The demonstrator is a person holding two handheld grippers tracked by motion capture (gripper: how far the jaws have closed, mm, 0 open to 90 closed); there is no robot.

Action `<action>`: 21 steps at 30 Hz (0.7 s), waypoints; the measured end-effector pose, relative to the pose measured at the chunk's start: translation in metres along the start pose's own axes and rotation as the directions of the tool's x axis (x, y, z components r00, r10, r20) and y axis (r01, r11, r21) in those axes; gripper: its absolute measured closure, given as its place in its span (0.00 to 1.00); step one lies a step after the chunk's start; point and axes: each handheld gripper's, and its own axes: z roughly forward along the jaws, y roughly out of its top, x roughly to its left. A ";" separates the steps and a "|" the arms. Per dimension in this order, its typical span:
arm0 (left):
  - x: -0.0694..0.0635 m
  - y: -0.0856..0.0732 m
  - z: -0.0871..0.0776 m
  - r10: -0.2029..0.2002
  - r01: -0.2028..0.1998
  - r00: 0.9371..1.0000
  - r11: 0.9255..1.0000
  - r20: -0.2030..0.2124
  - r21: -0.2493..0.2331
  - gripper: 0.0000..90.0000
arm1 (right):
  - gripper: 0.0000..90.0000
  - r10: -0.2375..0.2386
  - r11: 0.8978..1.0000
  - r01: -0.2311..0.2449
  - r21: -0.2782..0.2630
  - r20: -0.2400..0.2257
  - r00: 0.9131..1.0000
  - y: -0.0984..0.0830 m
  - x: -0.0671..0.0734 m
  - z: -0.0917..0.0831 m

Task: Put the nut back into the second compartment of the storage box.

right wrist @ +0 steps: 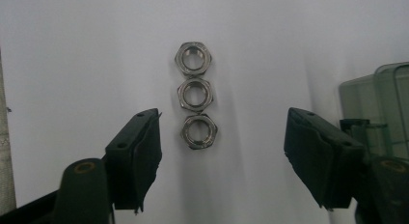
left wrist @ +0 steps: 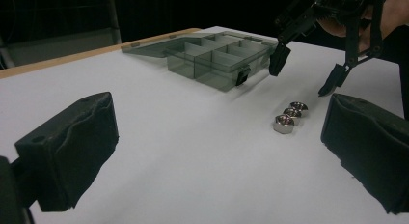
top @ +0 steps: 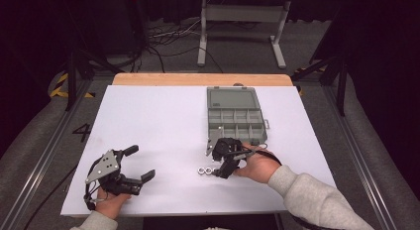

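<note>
Right claw [right wrist: 222, 151] jaws apart, nothing between; nearest nut [right wrist: 198, 131] of three: small, hard, slick steel, likely to skid—pinch across opposite flats; left claw [left wrist: 217, 151] apart, idle.

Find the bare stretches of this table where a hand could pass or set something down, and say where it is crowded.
Free: the white sheet between the left tongs and the organiser box. Crowded: the near right, where the right tongs hang over three nuts.
</note>
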 end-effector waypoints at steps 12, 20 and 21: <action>0.000 0.000 0.000 -0.004 0.004 1.000 1.000 -0.003 -0.003 0.01 | 0.55 0.005 0.999 -0.003 0.034 -0.045 0.999 -0.002 0.005 0.020; 0.000 0.000 0.000 -0.007 0.007 1.000 1.000 -0.003 -0.002 0.01 | 0.72 -0.005 0.997 0.009 0.072 -0.059 0.998 0.000 0.006 0.023; 0.000 0.000 -0.001 -0.003 0.003 1.000 1.000 -0.003 -0.002 0.01 | 0.74 -0.002 0.997 0.005 0.073 -0.050 0.999 0.000 0.007 0.024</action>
